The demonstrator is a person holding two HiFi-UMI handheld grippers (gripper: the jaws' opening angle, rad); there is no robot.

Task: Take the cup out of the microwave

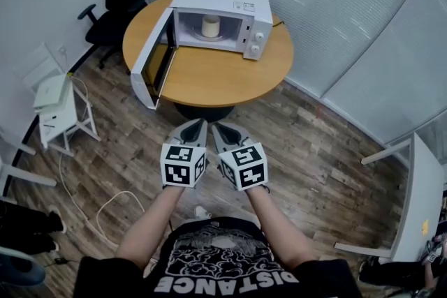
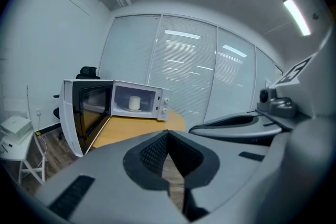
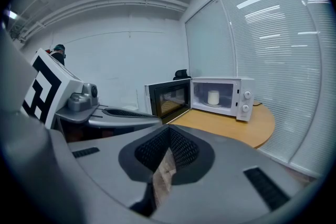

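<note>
While the left gripper (image 1: 198,123) and right gripper (image 1: 218,128) hang side by side short of the near edge of the round wooden tabletop (image 1: 209,77), both are clenched on nothing. The cream cylindrical cup (image 1: 210,26) stands upright in the middle of the white microwave oven (image 1: 223,17), at the tabletop's far edge. Its black-windowed door (image 1: 155,59) stands wide open past the left edge. I'd judge this the approach. I would spread one gripper's jaws before reaching the opening and come straight at the front, clear of that door. Then I would close around the cup's middle, lift it only slightly and draw it straight out, keeping it level.
</note>
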